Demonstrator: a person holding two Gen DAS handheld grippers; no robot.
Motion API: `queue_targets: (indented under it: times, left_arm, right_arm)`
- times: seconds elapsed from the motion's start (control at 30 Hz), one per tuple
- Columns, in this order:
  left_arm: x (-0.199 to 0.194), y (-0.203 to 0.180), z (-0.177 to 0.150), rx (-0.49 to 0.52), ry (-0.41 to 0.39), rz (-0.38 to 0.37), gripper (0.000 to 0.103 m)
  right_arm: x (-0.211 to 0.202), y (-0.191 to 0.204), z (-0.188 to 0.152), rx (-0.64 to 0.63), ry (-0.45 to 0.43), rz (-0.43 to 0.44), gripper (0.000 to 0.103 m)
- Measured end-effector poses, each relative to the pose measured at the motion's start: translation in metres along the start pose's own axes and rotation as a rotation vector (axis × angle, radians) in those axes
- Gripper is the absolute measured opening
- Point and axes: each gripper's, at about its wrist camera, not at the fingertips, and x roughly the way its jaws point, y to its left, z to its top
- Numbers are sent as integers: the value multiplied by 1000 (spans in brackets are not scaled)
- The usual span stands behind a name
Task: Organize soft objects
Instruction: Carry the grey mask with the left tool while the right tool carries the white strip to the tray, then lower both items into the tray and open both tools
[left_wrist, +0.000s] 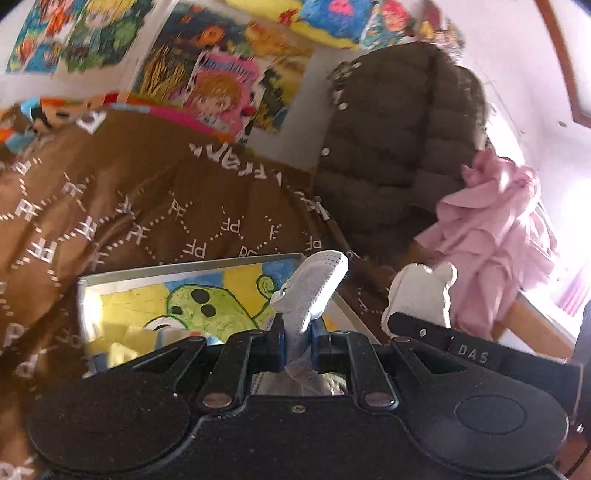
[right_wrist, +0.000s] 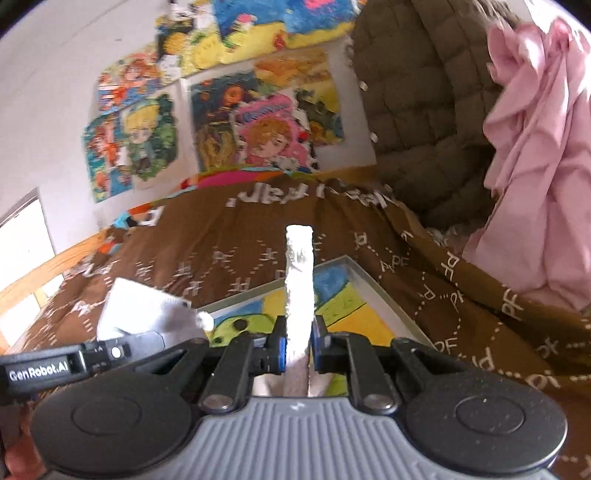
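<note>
**Both jaws clamped on white soft pieces above framed picture**

Clamped together on soft white items, one per gripper. Left gripper (left_wrist: 297, 341): jaws pinched on a white perforated sock (left_wrist: 317, 286), toe end sticking up and forward past the blue pads, held over the framed cartoon picture (left_wrist: 177, 295). Right gripper (right_wrist: 297, 341): jaws squeezed on a white fuzzy piece (right_wrist: 300, 280), seen edge-on as a narrow upright strip; same piece visible from the left wrist as a white plush shape with rounded ears (left_wrist: 424, 291), just beside the sock. Held above a framed picture (right_wrist: 343, 295) lying flat on a brown printed blanket (left_wrist: 147, 199). Behind, a dark quilted jacket (left_wrist: 402, 133) with a pink ruffled garment (left_wrist: 491, 225) draped beside it. Further back, colourful cartoon posters (right_wrist: 221, 122) on a white wall.
</note>
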Motion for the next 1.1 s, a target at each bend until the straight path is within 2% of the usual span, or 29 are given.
queue_targets:
  times: [0.1,0.17,0.27,0.4,0.57,0.73,0.87,1.1]
  left_arm:
    - [33,4,8,-8,29,-5,14]
    - [53,4,10,13,50,10,14]
    - [79,3,7,25,86,23,14]
    - [101,5,-1,-5,138,32,14]
    - [111,12,-10,-75,179,45,14]
    - [114,11,-13,-81,204,66,14]
    - [114,11,-15,-80,217,88,15]
    - [114,15,-17,-97,226,101,19]
  right_arm:
    - [31,-16,1,91,15,-10,14]
    - [47,-24,-3,86,50,-60,14]
    - [66,-41,-7,162,121,-84,14]
    - [81,-47,-13,143,174,-115,14]
    - [90,-47,-19,124,217,-123,14]
    - [90,-43,-22,116,245,-94,16]
    - [89,-41,-23,114,245,-85,23]
    - [89,-42,-24,134,247,-63,28]
